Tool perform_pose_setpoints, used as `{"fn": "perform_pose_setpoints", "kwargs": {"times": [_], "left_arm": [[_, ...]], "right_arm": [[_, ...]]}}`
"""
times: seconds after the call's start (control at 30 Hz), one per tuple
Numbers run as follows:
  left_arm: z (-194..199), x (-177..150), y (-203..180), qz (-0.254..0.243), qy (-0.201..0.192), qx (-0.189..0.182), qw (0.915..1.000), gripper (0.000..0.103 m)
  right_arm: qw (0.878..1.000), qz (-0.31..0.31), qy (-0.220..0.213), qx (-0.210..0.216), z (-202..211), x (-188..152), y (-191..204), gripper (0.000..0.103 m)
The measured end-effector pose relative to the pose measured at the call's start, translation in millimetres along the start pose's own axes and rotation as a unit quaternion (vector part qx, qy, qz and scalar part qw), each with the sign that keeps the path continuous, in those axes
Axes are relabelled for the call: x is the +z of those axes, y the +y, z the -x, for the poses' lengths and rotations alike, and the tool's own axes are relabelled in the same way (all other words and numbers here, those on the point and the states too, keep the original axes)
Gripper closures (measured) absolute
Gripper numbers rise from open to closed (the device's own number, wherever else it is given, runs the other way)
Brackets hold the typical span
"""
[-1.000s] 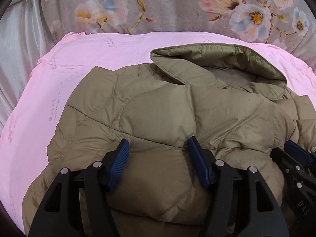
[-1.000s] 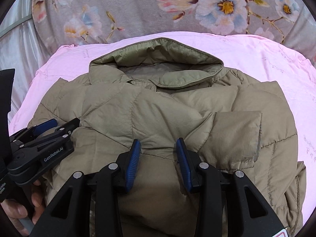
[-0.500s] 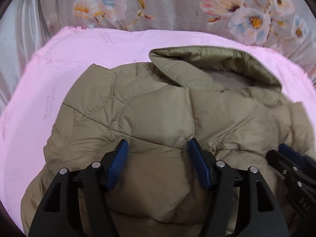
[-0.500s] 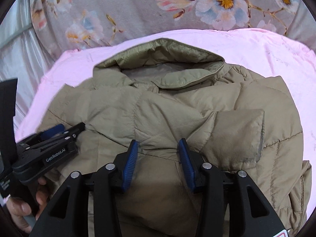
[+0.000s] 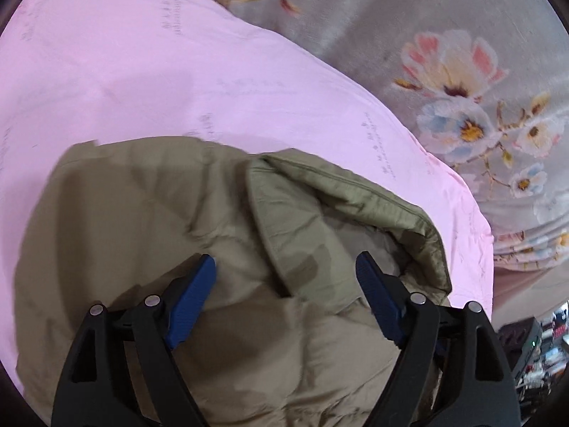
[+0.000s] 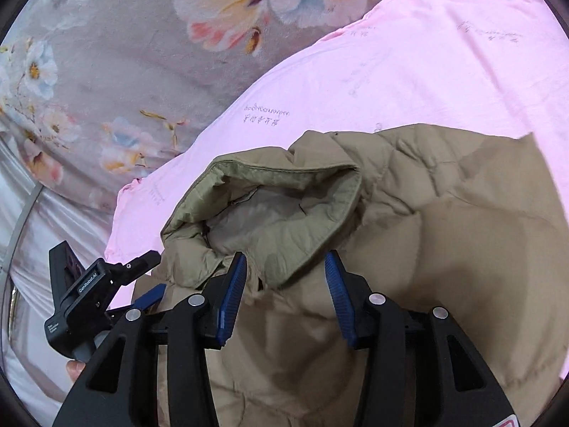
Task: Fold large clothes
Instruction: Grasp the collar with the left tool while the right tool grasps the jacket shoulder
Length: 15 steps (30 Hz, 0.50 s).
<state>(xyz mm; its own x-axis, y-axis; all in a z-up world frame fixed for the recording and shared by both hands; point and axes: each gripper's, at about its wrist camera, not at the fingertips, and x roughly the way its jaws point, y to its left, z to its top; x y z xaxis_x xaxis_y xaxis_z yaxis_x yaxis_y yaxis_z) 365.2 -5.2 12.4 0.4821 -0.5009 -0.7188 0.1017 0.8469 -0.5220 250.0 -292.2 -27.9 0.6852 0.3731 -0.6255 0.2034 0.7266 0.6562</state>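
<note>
- Left gripper [image 5: 286, 277]: jaws spread wide, blue pads [image 5: 193, 295] clear on both sides, nothing visibly pinched. It hovers low over the olive padded jacket [image 5: 142, 235]; contact with the cloth cannot be told.
- Ahead of the left gripper and slightly right: the jacket's collar [image 5: 341, 192], standing up and open. The quilted shoulder spreads ahead and to its left.
- Beyond the jacket, ahead of both grippers: pink sheet [image 5: 142, 71]; beyond that, a grey floral blanket [image 5: 462, 82].
- Right gripper [image 6: 284, 286]: jaws parted about as wide, the collar flap [image 6: 306, 245] lying between the pads. No closed grip shows; the padding is not squeezed.
- From the right wrist view, the left gripper sits well to the left and lower, at the jacket's edge near the collar end, with a bit of the person's hand [image 6: 74, 368] below it.
- Step in hand, as I judge it: taking hold at the collar and shoulders for a fold.
- To do it well: each gripper should bite a full thickness of padding at matching points either side of the collar, not just the slick outer shell, which would slip.
- Lift both sides level so the bulk does not slump to one side, and tuck the collar flat before folding over it.
</note>
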Motion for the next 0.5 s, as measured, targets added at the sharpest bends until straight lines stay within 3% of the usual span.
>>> {"fn": "perform_pose_setpoints", "kwargs": {"times": [0.03,0.07,0.1,0.17,0.33,0.4,0.5], "left_arm": [[-4.8,1.7,-4.5,-0.004,0.007,-0.01,0.9999,0.032],[-10.5,4.0,-8.5,-0.007,0.02,-0.022,0.9995,0.048],[-14.5,4.9,-11.8,-0.007,0.032,-0.03,0.999,0.055],[-14.1,6.0,-17.0,-0.005,0.038,-0.032,0.9988,0.089],[32.6,8.6,-32.2,-0.022,-0.013,-0.063,0.9977,0.094],[35.3,-0.4,-33.4,-0.051,-0.02,-0.026,0.9982,0.095],[7.5,-17.1,-22.6,-0.07,0.001,0.029,0.9971,0.095]], "right_arm": [[1.0,0.0,0.004,0.002,-2.4,2.8,-0.2,0.062],[1.0,-0.001,0.009,0.004,-8.0,7.0,1.1,0.072],[1.0,0.0,0.013,0.006,-11.3,9.3,2.2,0.087],[1.0,0.004,0.011,0.015,-11.9,14.9,6.8,0.095],[0.997,0.045,-0.041,0.045,18.8,15.3,22.1,0.098],[0.996,0.081,-0.031,0.009,16.2,8.3,24.1,0.098],[0.994,0.1,-0.001,-0.039,-3.8,-3.1,14.4,0.099]]}}
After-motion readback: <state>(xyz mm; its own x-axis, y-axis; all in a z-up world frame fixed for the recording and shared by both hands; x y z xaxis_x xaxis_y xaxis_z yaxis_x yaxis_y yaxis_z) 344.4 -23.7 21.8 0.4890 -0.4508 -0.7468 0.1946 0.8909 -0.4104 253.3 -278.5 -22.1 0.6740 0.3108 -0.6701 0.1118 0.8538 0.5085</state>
